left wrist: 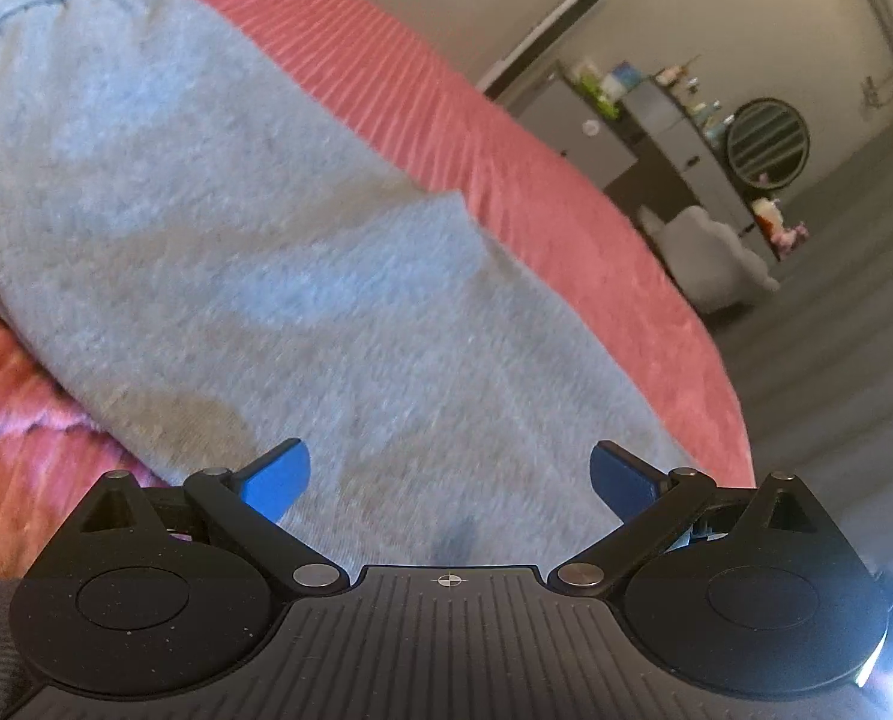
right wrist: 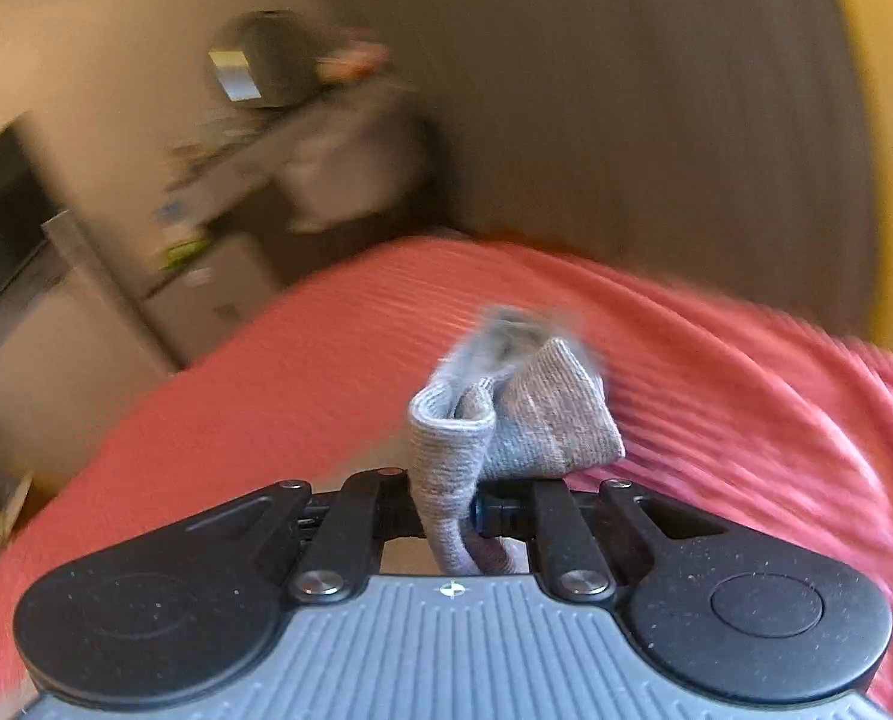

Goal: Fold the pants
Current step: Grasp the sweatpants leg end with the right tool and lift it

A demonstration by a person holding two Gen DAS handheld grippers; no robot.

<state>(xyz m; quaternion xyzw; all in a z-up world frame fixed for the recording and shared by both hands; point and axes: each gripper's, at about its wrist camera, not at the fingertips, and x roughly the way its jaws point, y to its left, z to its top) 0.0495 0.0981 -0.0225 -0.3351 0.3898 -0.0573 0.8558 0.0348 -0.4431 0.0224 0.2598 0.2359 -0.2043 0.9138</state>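
Note:
Grey knit pants (left wrist: 218,228) lie spread on a pink ribbed bed cover (left wrist: 458,120), running from the upper left down under my left gripper. My left gripper (left wrist: 449,477) is open just above the cloth, its blue pads (left wrist: 278,477) wide apart and empty. In the right wrist view my right gripper (right wrist: 446,507) is shut on a bunched ribbed end of the grey pants (right wrist: 524,414), which sticks up above the jaws, lifted over the pink cover (right wrist: 266,378). That view is motion blurred.
The bed edge (left wrist: 710,372) curves down the right of the left wrist view, with grey floor beyond. A dresser with bottles, a round mirror (left wrist: 767,141) and a grey stool (left wrist: 710,258) stand by the far wall. A yellow surface (right wrist: 884,120) shows at far right.

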